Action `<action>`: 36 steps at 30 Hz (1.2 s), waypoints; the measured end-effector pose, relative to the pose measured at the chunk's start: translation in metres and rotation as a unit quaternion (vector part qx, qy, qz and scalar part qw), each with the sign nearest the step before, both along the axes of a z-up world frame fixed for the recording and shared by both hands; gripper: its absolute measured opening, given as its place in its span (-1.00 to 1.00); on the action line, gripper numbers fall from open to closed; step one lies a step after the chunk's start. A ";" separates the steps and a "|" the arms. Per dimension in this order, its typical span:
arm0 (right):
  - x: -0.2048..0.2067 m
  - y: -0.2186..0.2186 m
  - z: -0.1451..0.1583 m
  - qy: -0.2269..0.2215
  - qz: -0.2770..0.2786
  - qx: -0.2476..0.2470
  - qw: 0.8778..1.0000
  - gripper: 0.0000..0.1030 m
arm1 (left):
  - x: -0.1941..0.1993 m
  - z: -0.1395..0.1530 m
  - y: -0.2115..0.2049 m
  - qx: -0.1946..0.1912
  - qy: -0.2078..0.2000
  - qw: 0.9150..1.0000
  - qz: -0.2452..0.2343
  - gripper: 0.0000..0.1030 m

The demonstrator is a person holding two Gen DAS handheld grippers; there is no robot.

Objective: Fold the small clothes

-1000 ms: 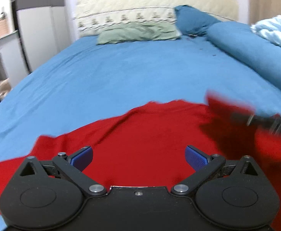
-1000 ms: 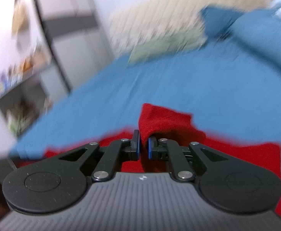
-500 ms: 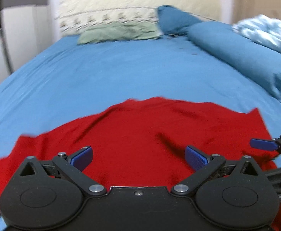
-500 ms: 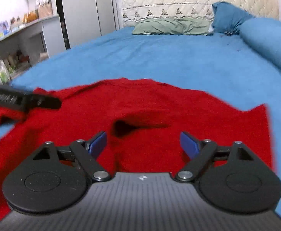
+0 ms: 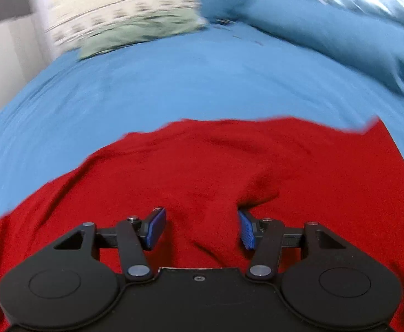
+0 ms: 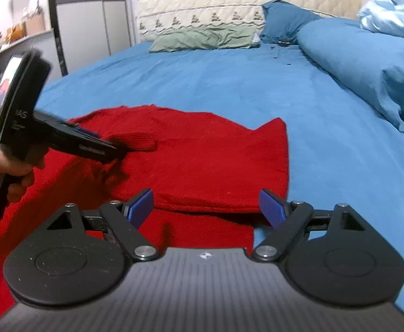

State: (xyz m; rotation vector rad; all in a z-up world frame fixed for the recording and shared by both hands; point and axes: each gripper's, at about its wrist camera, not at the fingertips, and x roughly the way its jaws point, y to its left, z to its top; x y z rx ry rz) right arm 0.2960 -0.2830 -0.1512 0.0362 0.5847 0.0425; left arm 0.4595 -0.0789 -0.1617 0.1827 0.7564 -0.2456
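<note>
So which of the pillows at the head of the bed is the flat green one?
The pale green pillow lying flat against the cream headboard; the dark blue pillow to its right is plumper and propped up.

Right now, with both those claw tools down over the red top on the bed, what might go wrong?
The left gripper is closing on a raised wrinkle of the red garment; it might catch only the top layer, so the fold drags unevenly. The right gripper stands open over a folded edge and could nudge it loose.
</note>
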 end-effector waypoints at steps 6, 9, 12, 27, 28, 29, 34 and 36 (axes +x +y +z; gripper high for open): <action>-0.010 -0.016 -0.004 -0.007 -0.021 0.026 0.999 0.92 | -0.018 -0.002 0.071 -0.113 0.013 0.991 0.072 0.22; -0.013 -0.022 -0.006 -0.002 -0.035 0.032 0.999 0.92 | -0.024 -0.008 0.088 -0.168 0.036 0.984 0.055 0.53; -0.011 -0.026 -0.009 0.008 -0.053 0.032 0.998 0.95 | -0.026 -0.013 0.090 -0.186 0.036 0.980 0.053 0.56; 0.006 -0.010 -0.026 0.046 -0.060 -0.064 0.995 1.00 | -0.021 0.041 0.112 -0.174 -0.089 0.975 0.105 -0.88; 0.008 -0.007 -0.027 0.045 -0.057 -0.072 0.995 1.00 | -0.023 0.044 0.122 -0.170 -0.105 0.973 0.117 -0.88; 0.012 -0.004 -0.028 0.045 -0.054 -0.079 0.994 1.00 | -0.024 0.043 0.131 -0.169 -0.110 0.971 0.125 -0.88; 0.029 0.010 -0.033 0.042 -0.046 -0.110 0.992 1.00 | -0.025 0.019 0.155 -0.171 -0.079 0.973 0.134 -0.88; 0.038 0.012 -0.033 0.046 -0.049 -0.117 0.991 1.00 | -0.028 0.010 0.157 -0.181 -0.073 0.971 0.137 -0.88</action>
